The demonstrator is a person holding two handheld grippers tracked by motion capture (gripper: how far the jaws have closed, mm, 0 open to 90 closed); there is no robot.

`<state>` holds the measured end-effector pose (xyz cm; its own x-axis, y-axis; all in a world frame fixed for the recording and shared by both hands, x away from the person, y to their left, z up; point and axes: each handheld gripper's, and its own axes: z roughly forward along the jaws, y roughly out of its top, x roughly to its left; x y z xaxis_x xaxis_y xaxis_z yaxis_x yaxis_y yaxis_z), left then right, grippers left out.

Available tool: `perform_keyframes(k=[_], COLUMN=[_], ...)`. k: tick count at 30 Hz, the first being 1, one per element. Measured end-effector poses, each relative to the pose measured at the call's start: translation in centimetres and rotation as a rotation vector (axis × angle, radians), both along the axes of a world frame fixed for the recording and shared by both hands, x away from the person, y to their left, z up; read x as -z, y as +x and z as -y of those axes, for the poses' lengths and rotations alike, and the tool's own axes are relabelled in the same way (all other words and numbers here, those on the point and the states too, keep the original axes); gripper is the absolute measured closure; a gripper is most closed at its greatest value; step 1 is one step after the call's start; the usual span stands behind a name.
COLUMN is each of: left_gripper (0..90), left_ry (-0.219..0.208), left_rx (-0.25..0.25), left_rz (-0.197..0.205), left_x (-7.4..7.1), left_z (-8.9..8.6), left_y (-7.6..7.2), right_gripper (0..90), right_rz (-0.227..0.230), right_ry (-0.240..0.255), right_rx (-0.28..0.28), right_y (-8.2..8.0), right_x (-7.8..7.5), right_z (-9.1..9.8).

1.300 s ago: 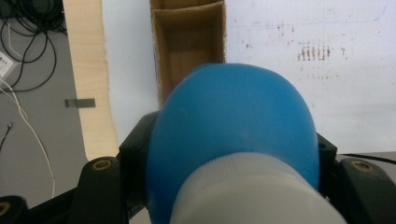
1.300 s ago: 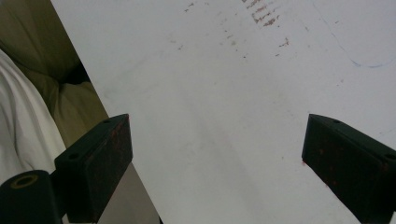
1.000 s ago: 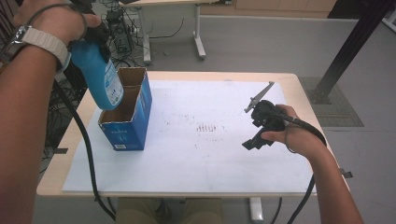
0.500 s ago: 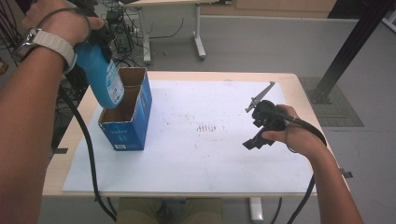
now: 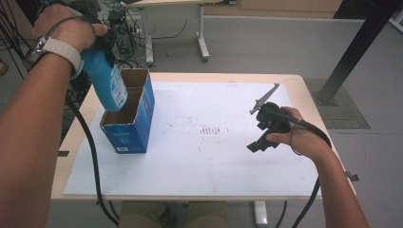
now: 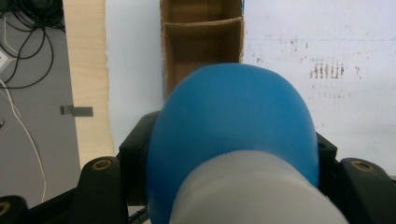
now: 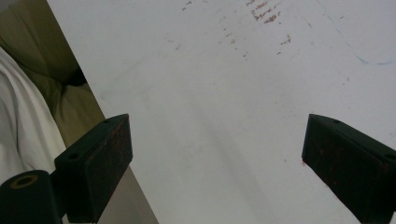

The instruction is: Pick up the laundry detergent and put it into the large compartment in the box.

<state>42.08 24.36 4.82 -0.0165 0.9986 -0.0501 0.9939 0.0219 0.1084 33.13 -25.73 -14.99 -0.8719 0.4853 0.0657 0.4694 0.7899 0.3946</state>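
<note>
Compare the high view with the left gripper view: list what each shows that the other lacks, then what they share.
High view alone: the right gripper held open over the white sheet, both forearms, and the floor with desk legs behind. Left gripper view alone: the bottle's white cap up close, and the box's inner divider from above. Shared: the blue bottle clamped in the left gripper, tilted over the cardboard box, plus the stained sheet.

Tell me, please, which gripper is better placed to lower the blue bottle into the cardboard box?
Left. The left gripper already clamps the blue bottle, whose base dips into the cardboard box. The right gripper rests open and empty over the white sheet, well away.
</note>
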Motion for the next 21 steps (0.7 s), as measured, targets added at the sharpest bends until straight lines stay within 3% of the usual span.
perform_keyframes(k=[21], left_gripper=[38.0], left_ry=[0.002], left_rx=[0.002], left_rz=[0.012], left_x=[2.2], left_z=[0.0], left_y=[0.5], right_gripper=[8.4], right_rz=[-0.005], right_ry=[0.004], right_rx=[0.013], right_y=[-0.2], right_x=[0.4], right_z=[0.7])
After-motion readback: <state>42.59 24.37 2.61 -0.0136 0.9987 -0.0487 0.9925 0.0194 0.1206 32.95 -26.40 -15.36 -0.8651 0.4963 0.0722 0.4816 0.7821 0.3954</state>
